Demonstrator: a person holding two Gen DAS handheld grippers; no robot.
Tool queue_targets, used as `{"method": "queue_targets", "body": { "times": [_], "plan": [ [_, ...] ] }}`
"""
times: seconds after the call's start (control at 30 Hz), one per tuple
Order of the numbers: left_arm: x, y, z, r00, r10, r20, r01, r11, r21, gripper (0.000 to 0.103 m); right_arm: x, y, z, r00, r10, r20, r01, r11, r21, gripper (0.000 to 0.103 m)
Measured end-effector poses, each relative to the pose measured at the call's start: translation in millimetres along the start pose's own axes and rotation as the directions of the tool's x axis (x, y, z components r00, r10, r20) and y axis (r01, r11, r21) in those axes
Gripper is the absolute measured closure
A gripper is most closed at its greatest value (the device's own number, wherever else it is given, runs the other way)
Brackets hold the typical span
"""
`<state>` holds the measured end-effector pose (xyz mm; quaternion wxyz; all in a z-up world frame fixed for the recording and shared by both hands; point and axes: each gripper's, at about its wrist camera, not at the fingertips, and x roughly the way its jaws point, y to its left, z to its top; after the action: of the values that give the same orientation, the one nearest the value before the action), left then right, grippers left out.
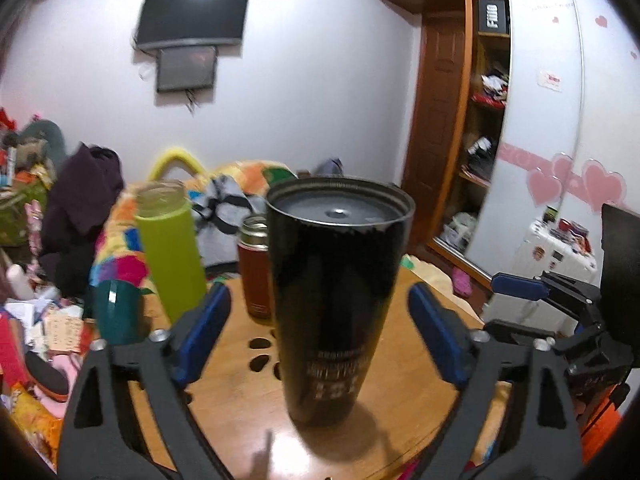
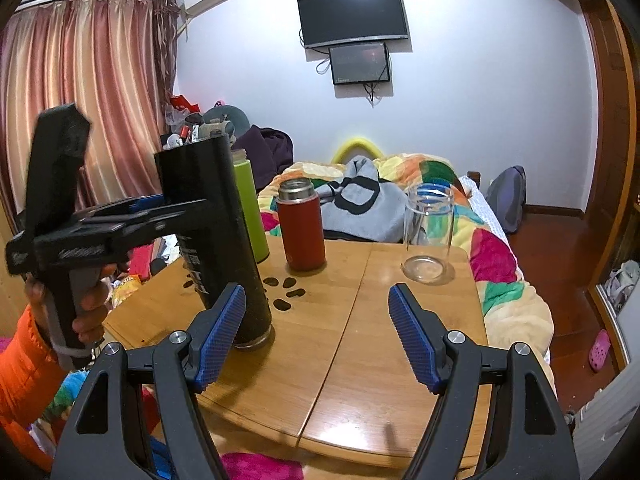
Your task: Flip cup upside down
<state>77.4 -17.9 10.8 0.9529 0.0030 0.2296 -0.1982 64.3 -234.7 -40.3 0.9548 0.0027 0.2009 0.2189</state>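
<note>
A tall black cup [image 1: 336,300] stands upside down on the wooden table [image 1: 240,412], its base up and its printed text inverted. My left gripper [image 1: 320,332] is open, its blue pads on either side of the cup and apart from it. In the right wrist view the cup [image 2: 216,240] stands at the table's left with the left gripper [image 2: 148,208] around its middle. My right gripper [image 2: 316,332] is open and empty above the table's front, to the right of the cup.
A lime-green bottle [image 2: 250,208], a red flask [image 2: 301,226] and a clear glass [image 2: 428,232] stand on the table [image 2: 360,360]. A teal cup [image 1: 116,312] stands at its left edge. A bed with a colourful quilt [image 2: 400,176] lies behind; a wardrobe [image 1: 540,120] stands to the right.
</note>
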Motion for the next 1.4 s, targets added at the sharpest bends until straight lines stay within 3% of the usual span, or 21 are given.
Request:
{"method": "queue_targets", "body": {
  "times": [0.17,0.27,0.37,0.43,0.6,1.4],
  "plan": [
    [-34,-14,-10,0.991,0.095,0.091,-0.098,0.995,0.03,0.001,-8,9,5,0.999,-0.013,0.04,0.013,1.0,-0.012,0.022],
    [-48,-19,-17,0.981,0.148,0.125,-0.152,0.988,0.023,0.0,-16,18,8,0.997,-0.02,0.069,0.021,0.999,-0.024,0.018],
    [-58,-22,-26,0.971,0.19,0.143,-0.192,0.981,0.0,0.0,-25,27,9,0.994,-0.037,0.101,0.041,0.999,-0.035,0.011],
    [-64,-22,-30,0.966,0.21,0.151,-0.21,0.978,-0.019,0.0,-30,33,9,0.991,-0.051,0.125,0.056,0.998,-0.04,0.0],
    [-75,-25,-43,0.946,0.269,0.183,-0.263,0.963,-0.055,0.0,-44,45,4,0.984,-0.07,0.166,0.075,0.997,-0.025,0.0],
    [-80,-30,-63,0.934,0.307,0.181,-0.299,0.952,-0.07,0.0,-56,64,-11,0.969,-0.132,0.211,0.144,0.989,-0.045,0.0]
  ]
}}
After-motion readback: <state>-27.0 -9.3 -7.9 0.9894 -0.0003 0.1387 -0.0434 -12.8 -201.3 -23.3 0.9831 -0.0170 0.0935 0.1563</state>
